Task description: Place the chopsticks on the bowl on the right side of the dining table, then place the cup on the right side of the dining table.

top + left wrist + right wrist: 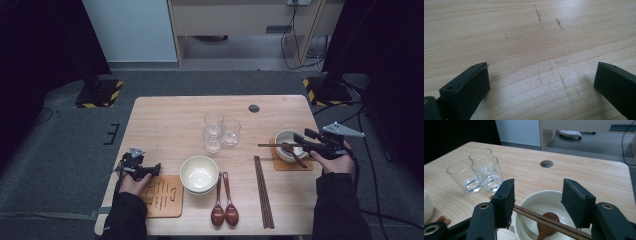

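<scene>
A bowl [288, 145] sat on a mat [292, 163] near the tabletop's [165, 115] right edge, holding a spoon [291, 151], with chopsticks [272, 145] across its rim. Three glasses [220, 131] stood toward the far edge; stacked bowls [199, 174] sat near the front edge, with two spoons [224, 200] to their right.

Chopsticks [544, 220] partly hidden behind gripper jaw, cut at btm edge

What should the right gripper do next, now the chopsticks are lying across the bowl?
Probably lift the right gripper straight up and clear. Its jaws stand apart, and in the right gripper view the chopsticks rest across the rim of the white bowl, over the wooden spoon inside, with no pad pressing on them. A sideways pull could knock them off.
</scene>
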Motion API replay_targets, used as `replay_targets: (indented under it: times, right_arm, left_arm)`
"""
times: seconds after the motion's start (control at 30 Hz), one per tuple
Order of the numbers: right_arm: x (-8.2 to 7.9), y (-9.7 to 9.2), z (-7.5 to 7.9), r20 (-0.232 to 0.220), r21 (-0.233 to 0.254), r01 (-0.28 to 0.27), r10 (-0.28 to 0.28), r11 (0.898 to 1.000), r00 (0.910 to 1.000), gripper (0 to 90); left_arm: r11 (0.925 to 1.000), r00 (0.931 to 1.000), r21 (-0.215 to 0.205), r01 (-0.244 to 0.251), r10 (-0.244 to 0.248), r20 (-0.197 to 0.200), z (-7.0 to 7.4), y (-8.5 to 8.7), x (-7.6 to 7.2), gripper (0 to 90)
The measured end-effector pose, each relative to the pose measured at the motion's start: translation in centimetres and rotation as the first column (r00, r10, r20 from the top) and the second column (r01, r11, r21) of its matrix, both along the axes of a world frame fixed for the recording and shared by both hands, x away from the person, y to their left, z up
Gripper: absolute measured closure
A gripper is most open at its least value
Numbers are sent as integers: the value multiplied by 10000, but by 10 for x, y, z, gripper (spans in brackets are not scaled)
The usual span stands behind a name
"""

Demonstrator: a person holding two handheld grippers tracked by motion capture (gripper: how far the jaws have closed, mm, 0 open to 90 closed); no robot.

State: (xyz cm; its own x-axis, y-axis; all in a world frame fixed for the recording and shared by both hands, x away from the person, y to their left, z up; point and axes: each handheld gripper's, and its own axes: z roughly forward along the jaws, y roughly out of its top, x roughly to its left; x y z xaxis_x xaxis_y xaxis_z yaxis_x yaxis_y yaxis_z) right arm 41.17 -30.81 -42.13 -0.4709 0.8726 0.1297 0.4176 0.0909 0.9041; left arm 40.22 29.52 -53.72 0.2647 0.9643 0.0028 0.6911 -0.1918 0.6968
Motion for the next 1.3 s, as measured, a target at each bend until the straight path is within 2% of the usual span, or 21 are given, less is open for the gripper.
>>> replay_targets:
  times: [0.43, 0.73, 1.07, 1.3]
  right_arm:
    - [1, 13, 30, 678, 605, -404, 363, 9973, 9970, 413]
    - [10, 40, 51, 755, 56, -690, 684, 9976, 9948, 400]
    - [26, 74, 72, 780, -658, -954, 1004, 9933, 9919, 393]
    - [35, 93, 77, 853, -740, -1122, 1184, 9909, 9893, 389]
  left_arm:
    - [10000, 10000, 2, -1, 1, -2, 0, 0, 0, 0]
    - [10000, 10000, -1, 0, 0, -1, 0, 0, 0, 0]
    - [10000, 10000, 1, 0, 0, 1, 0, 0, 0, 0]
    - [10000, 10000, -1, -1, 1, -1, 0, 0, 0, 0]
